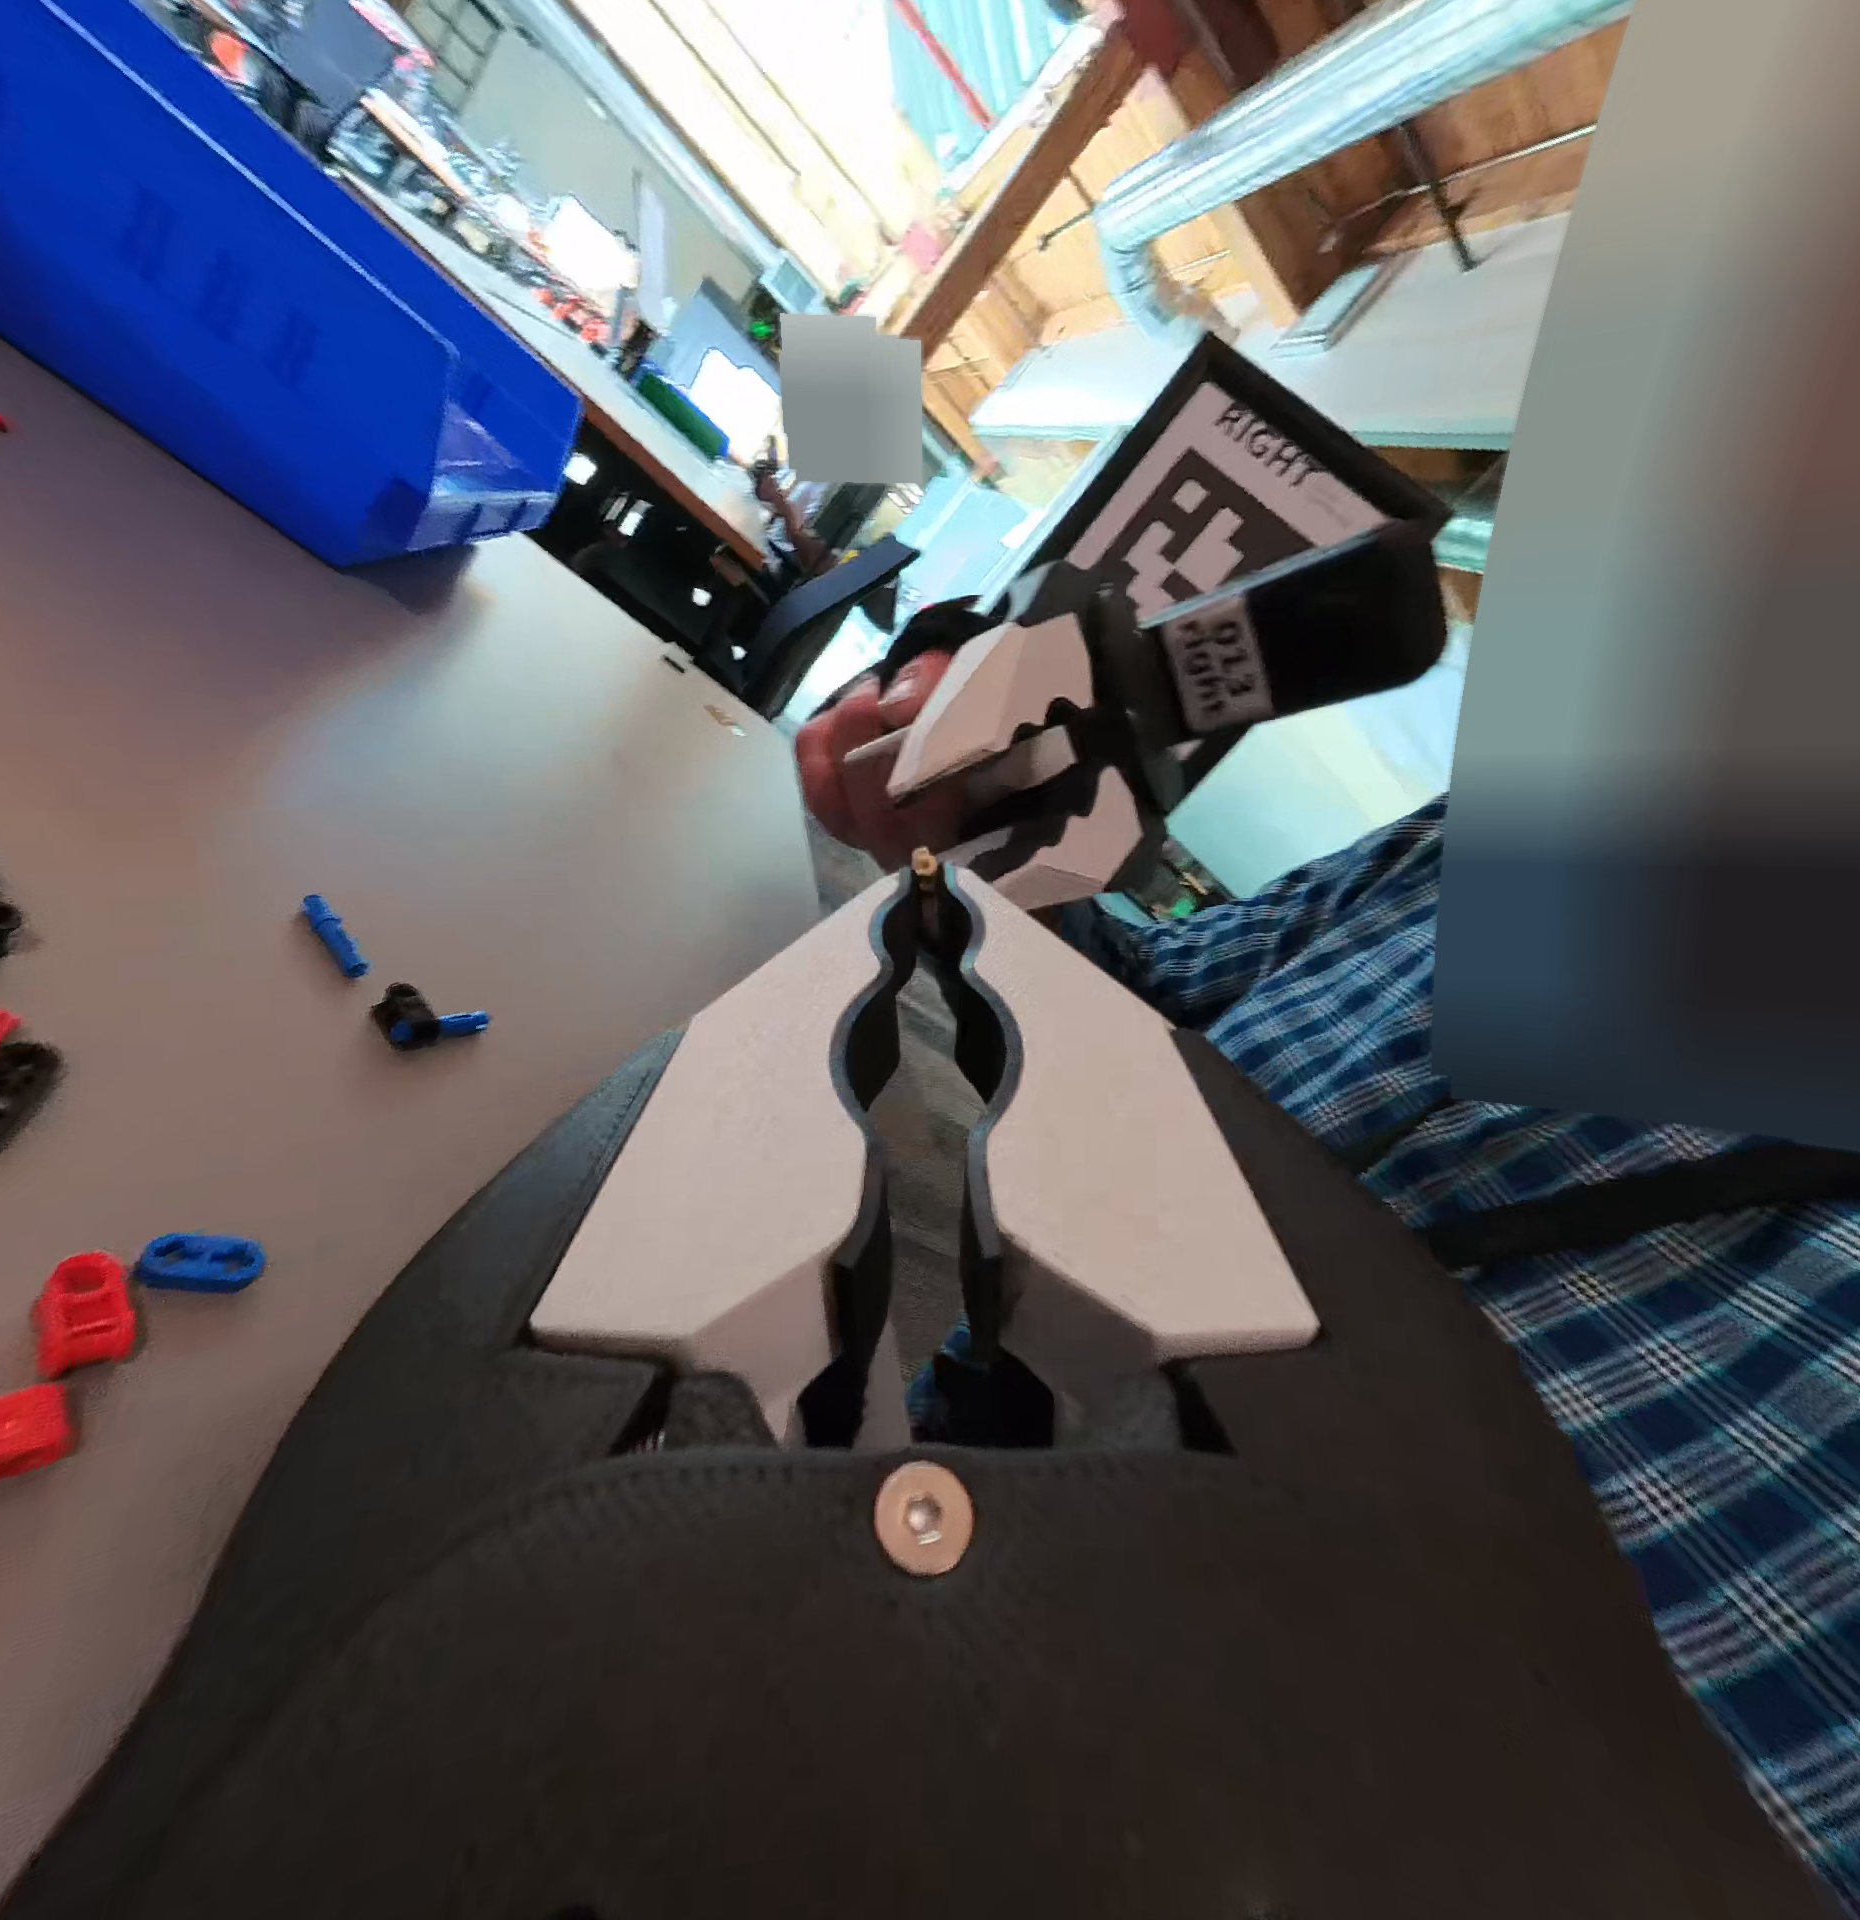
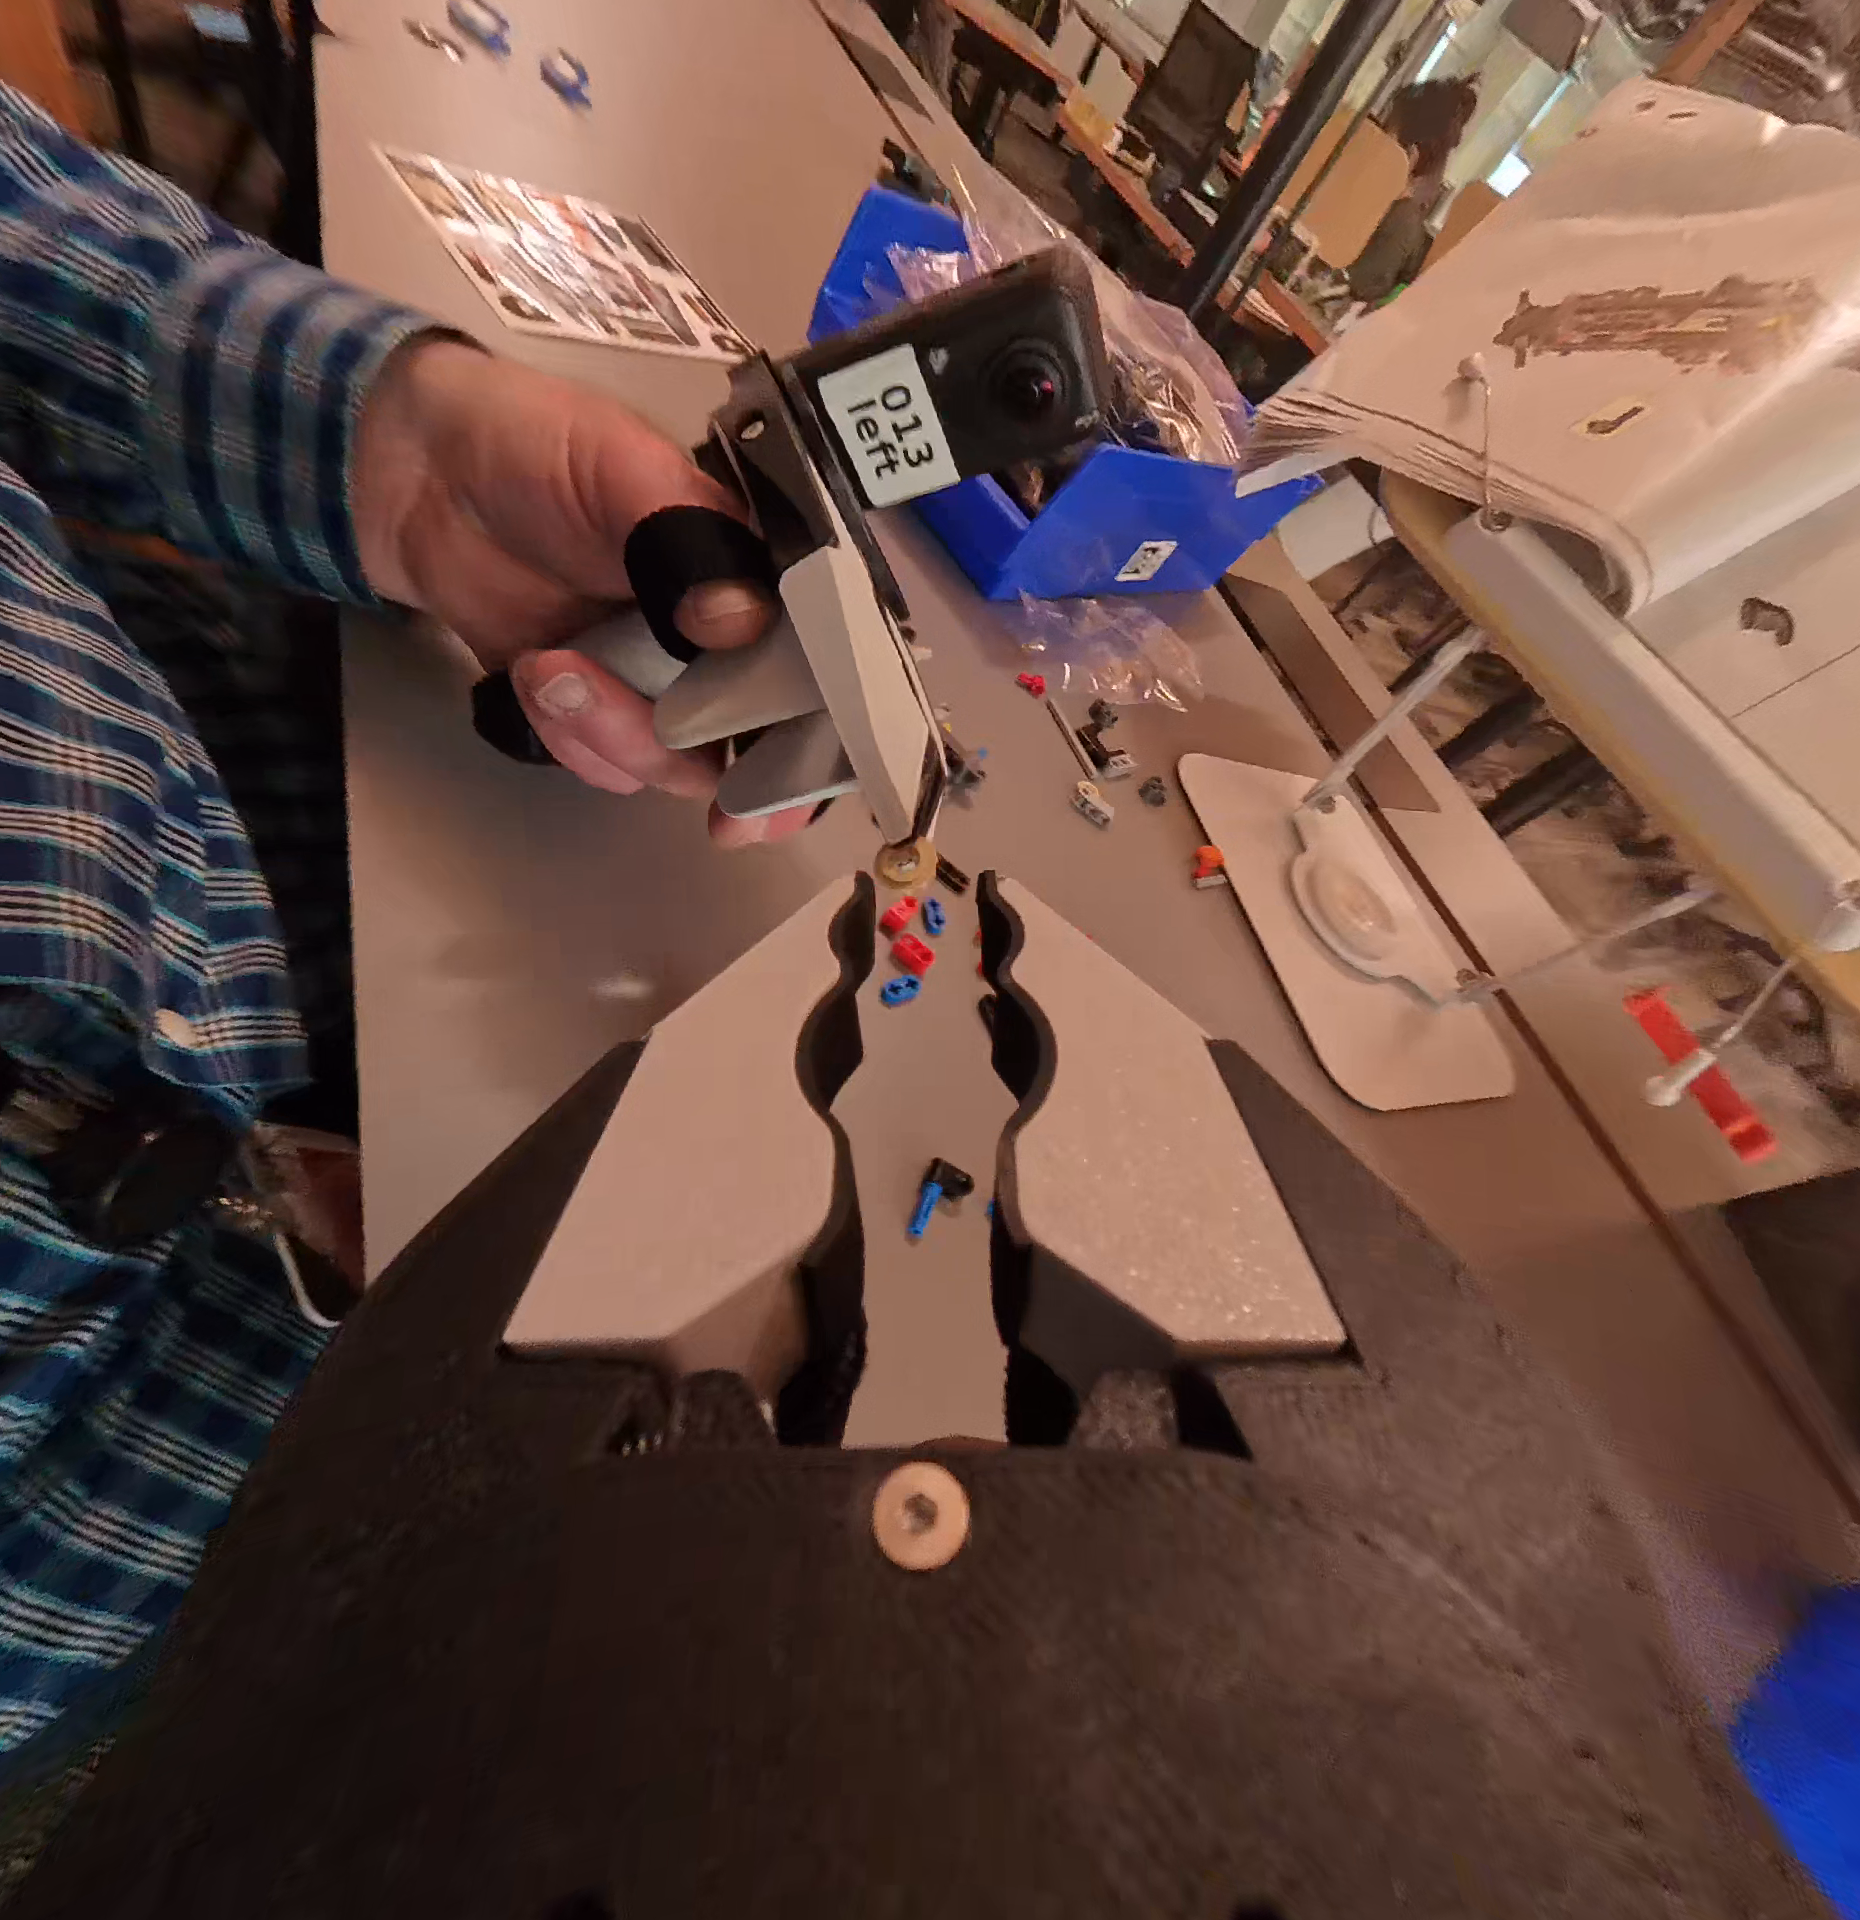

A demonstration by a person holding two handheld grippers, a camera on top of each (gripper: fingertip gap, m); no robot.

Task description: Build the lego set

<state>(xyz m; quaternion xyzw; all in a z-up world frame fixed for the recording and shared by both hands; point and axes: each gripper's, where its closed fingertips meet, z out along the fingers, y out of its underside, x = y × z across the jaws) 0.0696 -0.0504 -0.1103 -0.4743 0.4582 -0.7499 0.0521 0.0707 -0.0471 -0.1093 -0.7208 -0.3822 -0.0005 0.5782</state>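
Note:
My left gripper (image 1: pixel 923 888) is shut on a small tan round piece (image 1: pixel 922 860), pinched at the very fingertips and held above the table's edge. In the right wrist view the same left gripper (image 2: pixel 913 826) sits in a hand, with the tan piece (image 2: pixel 905 863) at its tip. My right gripper (image 2: pixel 924 896) is open and empty, its tips just below and either side of the tan piece. It also shows in the left wrist view (image 1: pixel 952 836), close beyond my left tips. Loose red and blue pieces (image 2: pixel 908 948) lie on the table (image 2: pixel 593 883) below.
A black connector with a blue pin (image 2: pixel 936 1190) lies on the table; it also shows in the left wrist view (image 1: pixel 419 1018) beside a blue pin (image 1: pixel 334 935). A blue bin (image 1: pixel 230 281), a picture sheet (image 2: pixel 562 249), a white base plate (image 2: pixel 1341 935) and a red beam (image 2: pixel 1695 1070) are around. Both grippers' tips are close together, under 4 cm apart.

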